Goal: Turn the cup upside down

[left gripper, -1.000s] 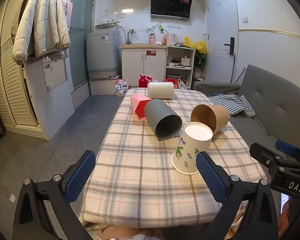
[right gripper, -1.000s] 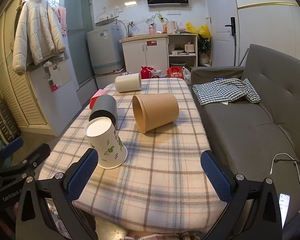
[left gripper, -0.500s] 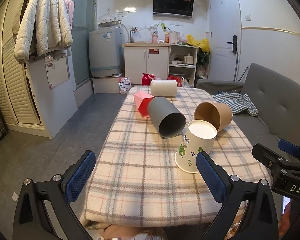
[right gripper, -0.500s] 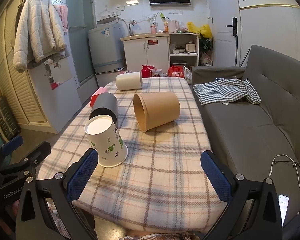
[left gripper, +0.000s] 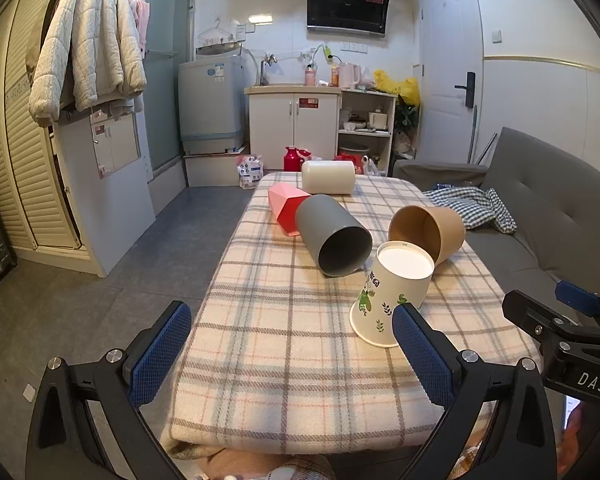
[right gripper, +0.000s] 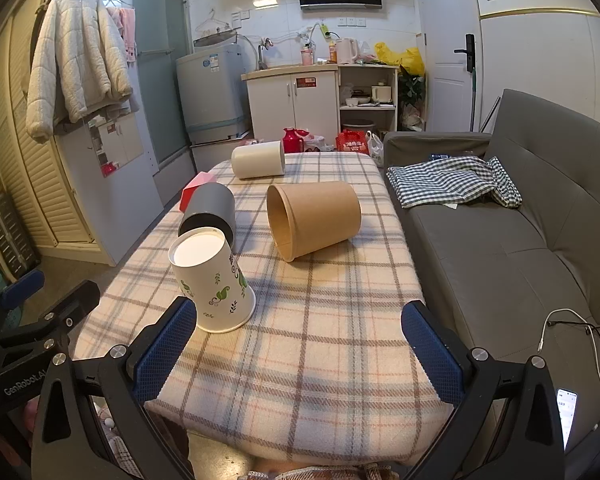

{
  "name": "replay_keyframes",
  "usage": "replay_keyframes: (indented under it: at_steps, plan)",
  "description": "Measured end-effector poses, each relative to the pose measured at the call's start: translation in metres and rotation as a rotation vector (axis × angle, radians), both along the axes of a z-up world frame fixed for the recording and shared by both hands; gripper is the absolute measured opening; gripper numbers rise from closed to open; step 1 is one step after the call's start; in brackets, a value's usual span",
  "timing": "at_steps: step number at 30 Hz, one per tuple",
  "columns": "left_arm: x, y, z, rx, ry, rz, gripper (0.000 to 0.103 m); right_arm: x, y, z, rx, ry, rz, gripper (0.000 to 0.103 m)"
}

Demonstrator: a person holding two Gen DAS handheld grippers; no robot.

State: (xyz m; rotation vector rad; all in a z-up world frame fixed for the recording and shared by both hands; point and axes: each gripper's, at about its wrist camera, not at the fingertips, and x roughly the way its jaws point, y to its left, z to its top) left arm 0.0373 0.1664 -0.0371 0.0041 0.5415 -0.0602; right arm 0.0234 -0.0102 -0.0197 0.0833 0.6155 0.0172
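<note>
Grippers: left gripper [left gripper: 292,354] and right gripper [right gripper: 300,354] both hover at the near edge of the table [right gripper: 300,380], jaws spread wide, nothing between the blue pads.
Printed cup: white paper cup with leaf print [right gripper: 212,280] stands mouth-down on the plaid cloth, base up, nearest of all; in the left view it [left gripper: 392,292] sits just past that gripper's right pad. It already looks flipped.
Step in hand: judged to be choosing the next cup to turn over. The brown cup [right gripper: 314,220] lies on its side, mouth toward the left, straight ahead of the right gripper, so it seems the easy pick.
How to do it well: come in over the printed cup without clipping it, close on the brown wall near mid-length, squeeze lightly since paper will likely buckle, lift, rotate mouth down, set it on bare cloth.
Grey cup: grey cup [left gripper: 334,236] lies on its side, touching or just behind the printed cup; turning room there is tight.
Far end: pink cup [left gripper: 286,208] and cream cup [left gripper: 328,177] also lie on their sides.
Change: against the frames a second back, both cameras have risen and tilted slightly; cups lie as they did, and the jaws are as wide.
</note>
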Motion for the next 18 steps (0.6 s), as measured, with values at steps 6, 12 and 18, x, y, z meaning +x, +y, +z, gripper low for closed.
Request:
replay_keyframes:
  at_steps: [6,12,18]
  plan:
    - [0.0002,0.0003,0.0006,0.000,-0.001,-0.002,0.103,0.0000,-0.0001,-0.0004,0.000,0.002,0.000,0.103]
    - [-0.0006,-0.0003,0.0019,-0.001,-0.004,-0.004,0.103,-0.0001,-0.0001,-0.0003,-0.001,0.002,0.000,0.103]
    - [-0.0005,-0.0007,0.0016,-0.002,-0.004,-0.003,0.103,-0.0001,0.0000,-0.0002,-0.001,0.002,0.000,0.103]
